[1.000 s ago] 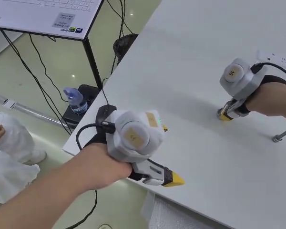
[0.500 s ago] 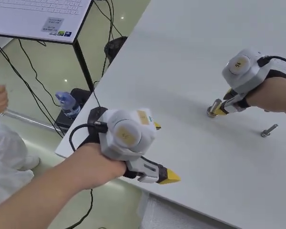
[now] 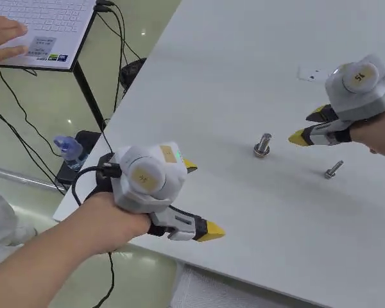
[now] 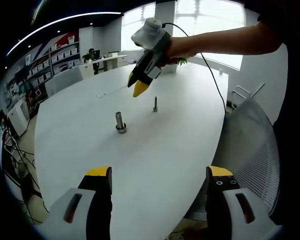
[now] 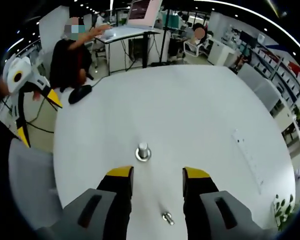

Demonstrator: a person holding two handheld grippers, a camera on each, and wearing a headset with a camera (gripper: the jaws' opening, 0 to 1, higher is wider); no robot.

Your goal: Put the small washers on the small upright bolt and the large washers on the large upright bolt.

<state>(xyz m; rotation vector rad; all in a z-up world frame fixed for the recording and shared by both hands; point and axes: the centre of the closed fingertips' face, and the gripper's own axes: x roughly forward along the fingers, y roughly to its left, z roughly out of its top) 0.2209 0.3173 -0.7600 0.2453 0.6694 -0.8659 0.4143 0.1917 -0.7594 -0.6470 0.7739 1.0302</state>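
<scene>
White table (image 3: 244,77): large bolt (image 3: 262,145), small bolt (image 3: 333,169) (both upright).

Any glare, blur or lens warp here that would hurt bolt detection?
Head view: soft even light, white table low in contrast, large bolt casts only a faint shadow, little blur. Left gripper view: windows blown out, fisheye bows the table edge. Right gripper view: same bowing, small bolt tiny between the jaws but readable.
</scene>
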